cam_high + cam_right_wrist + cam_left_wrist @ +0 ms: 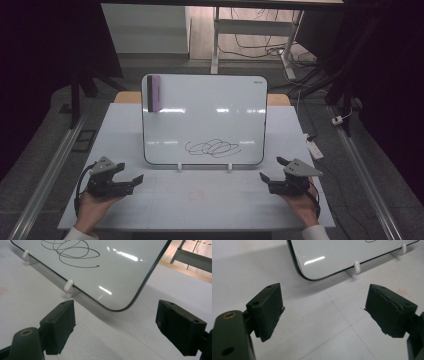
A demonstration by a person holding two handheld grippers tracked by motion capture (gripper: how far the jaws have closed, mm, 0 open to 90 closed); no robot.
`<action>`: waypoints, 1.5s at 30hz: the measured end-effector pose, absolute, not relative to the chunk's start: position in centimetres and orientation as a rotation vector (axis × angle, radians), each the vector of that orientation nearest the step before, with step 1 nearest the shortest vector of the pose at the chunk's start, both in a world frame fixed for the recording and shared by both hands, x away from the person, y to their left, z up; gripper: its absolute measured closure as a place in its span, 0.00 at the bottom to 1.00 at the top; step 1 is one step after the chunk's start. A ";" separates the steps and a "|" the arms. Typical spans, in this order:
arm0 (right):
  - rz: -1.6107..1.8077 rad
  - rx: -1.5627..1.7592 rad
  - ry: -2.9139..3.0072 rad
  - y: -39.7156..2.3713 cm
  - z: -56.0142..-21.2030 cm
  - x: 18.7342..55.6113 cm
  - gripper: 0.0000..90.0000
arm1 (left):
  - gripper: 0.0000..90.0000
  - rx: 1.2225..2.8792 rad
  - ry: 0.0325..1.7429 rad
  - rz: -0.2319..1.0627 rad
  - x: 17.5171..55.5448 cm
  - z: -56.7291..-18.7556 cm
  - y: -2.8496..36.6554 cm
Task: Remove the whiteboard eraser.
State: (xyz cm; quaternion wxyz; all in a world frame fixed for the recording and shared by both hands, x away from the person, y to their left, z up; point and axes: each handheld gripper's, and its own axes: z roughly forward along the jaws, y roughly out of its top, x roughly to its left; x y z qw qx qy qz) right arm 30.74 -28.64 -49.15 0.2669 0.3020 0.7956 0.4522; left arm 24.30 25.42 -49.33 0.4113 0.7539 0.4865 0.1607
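Note:
A small whiteboard (204,117) stands tilted back on two white clip feet (180,166) at the middle of the table. A black looping scribble (212,148) runs across its lower part. A purple and black eraser (154,93) sticks to its top left corner. My left gripper (129,173) rests open in a hand at the front left, jaws wide apart and pointing at the board's lower left corner (304,275). My right gripper (272,169) is open at the front right, facing the board's lower right corner (117,308) and the scribble (70,252).
The white table (200,195) spreads in front of the board, with a faint red mark (196,195) on it. Metal rails (45,175) run along both sides on the floor. A desk frame and cables (260,45) lie beyond the table.

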 end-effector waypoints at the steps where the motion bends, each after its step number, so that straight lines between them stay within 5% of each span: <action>1: 1.221 0.816 2.148 -28.6 -49.2 30.8 0.17 | 0.17 1.891 1.228 0.408 24.3 -49.1 25.4; 45: 1.197 0.832 2.144 -28.6 -49.4 30.8 0.18 | 0.24 1.789 1.085 0.459 31.6 -37.7 21.8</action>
